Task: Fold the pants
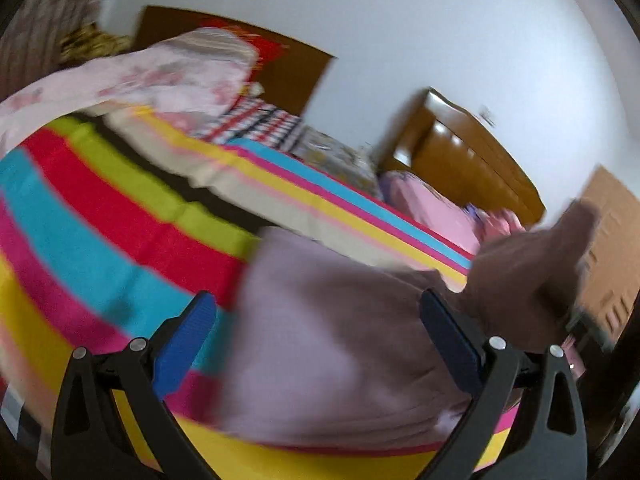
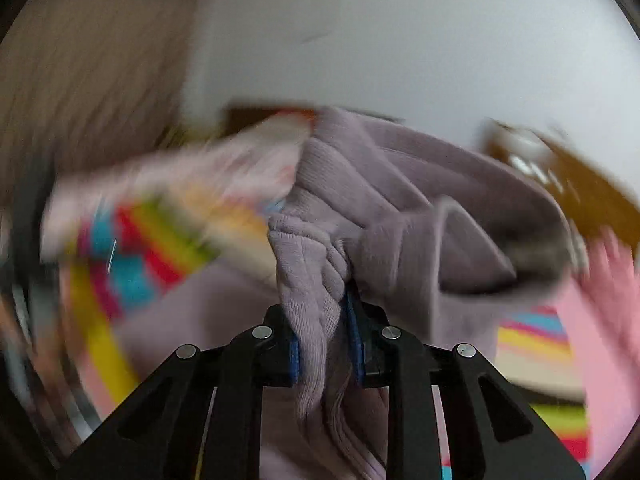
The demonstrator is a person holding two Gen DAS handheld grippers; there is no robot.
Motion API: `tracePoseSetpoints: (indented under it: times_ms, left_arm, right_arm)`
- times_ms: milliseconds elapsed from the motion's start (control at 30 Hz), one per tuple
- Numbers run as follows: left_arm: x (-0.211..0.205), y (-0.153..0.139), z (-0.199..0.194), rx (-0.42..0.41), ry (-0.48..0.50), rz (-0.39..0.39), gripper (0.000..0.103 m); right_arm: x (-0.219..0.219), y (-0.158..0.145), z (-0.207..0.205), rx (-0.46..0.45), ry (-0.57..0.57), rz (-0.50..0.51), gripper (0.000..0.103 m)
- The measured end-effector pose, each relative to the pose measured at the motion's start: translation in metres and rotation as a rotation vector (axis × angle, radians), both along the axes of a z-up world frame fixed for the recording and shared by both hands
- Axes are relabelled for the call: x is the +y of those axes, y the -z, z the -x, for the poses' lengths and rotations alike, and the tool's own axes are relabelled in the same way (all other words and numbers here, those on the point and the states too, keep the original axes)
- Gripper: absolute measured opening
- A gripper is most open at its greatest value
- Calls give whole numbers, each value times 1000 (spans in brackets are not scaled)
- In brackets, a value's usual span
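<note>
Lilac knit pants [image 1: 332,344] lie on a bed with a bright striped cover [image 1: 100,208]. My left gripper [image 1: 318,312] hovers open above them, its blue pads wide apart with nothing pinched. At the right of that view, part of the pants [image 1: 532,264] is lifted up, blurred. In the right wrist view my right gripper [image 2: 322,312] is shut on a bunched ribbed fold of the pants [image 2: 316,264], which rises between its blue pads [image 2: 354,340] and drapes off to the right. The view is smeared by motion.
Pink floral bedding [image 1: 168,76] and a checked cloth [image 1: 256,120] are piled at the far side of the bed. A pink garment [image 1: 436,208] lies near a wooden headboard [image 1: 460,152]. White wall behind; a wooden door [image 1: 612,248] at the right.
</note>
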State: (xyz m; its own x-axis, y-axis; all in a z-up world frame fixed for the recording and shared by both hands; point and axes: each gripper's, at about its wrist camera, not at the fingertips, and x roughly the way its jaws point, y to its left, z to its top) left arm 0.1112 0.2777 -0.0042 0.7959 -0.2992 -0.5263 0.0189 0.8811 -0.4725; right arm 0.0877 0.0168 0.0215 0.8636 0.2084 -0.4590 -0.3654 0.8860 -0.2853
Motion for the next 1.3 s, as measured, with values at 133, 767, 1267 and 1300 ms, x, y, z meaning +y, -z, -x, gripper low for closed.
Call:
tracePoseSetpoints:
  times_ms: [133, 767, 1267, 1300]
  left_arm:
    - [16, 22, 8, 76, 31, 18, 101]
    - [4, 57, -6, 149, 301, 396, 101]
    - [28, 55, 10, 109, 228, 411, 101]
    - [29, 55, 10, 101, 226, 421, 101]
  right_arm:
    - [85, 102, 3, 105, -120, 341, 23]
    - [3, 47, -1, 270, -305, -302, 51]
    - [27, 36, -5, 201, -310, -95, 12]
    - [27, 35, -4, 205, -313, -81, 12]
